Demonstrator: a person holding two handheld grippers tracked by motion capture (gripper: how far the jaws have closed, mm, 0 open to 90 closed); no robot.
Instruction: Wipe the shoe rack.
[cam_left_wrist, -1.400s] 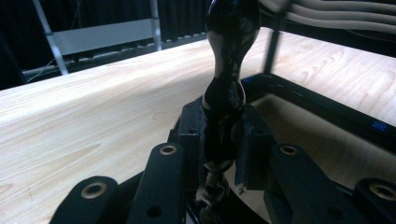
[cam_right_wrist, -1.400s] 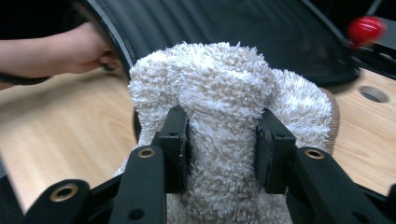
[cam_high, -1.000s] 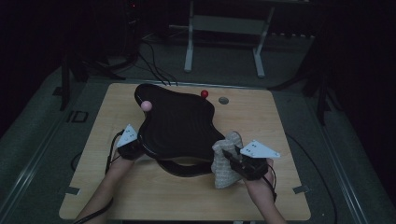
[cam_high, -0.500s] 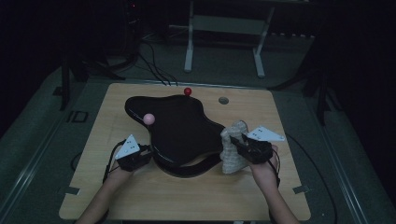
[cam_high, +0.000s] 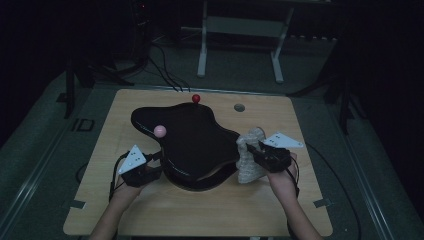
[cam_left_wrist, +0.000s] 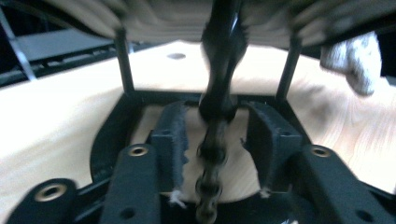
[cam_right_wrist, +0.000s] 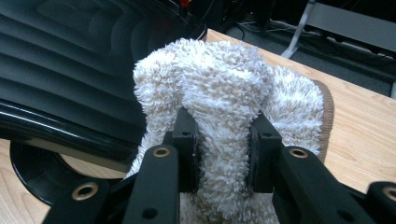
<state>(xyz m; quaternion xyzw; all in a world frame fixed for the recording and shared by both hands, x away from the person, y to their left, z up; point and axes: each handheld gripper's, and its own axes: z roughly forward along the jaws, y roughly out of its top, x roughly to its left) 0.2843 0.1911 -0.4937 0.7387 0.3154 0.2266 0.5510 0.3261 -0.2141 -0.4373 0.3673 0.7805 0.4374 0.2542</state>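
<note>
A glossy black, wavy-edged top (cam_high: 192, 142) stands on a round black base in the middle of the wooden table (cam_high: 200, 215). A pink ball (cam_high: 160, 131) rests on its left part and a red ball (cam_high: 196, 98) at its far edge. My left gripper (cam_high: 152, 167) is at the top's front-left edge. Its jaws have just been opening, and a thin black part (cam_left_wrist: 219, 70) stands between the pads (cam_left_wrist: 170, 135) without touching them. My right gripper (cam_high: 255, 150) is shut on a white fluffy cloth (cam_right_wrist: 219, 88), held against the top's right edge (cam_right_wrist: 70, 60).
A small grey round spot (cam_high: 239, 107) lies on the table's far right part. Behind the table stand the legs of a metal frame (cam_high: 240, 30) and cables on the dark floor. Bare wood stretches along the front edge.
The black top has turned, carrying the red ball leftward and the pink ball toward me. The left gripper has drawn back a little toward me and its jaws have parted. The right gripper with the cloth shifted right and away.
</note>
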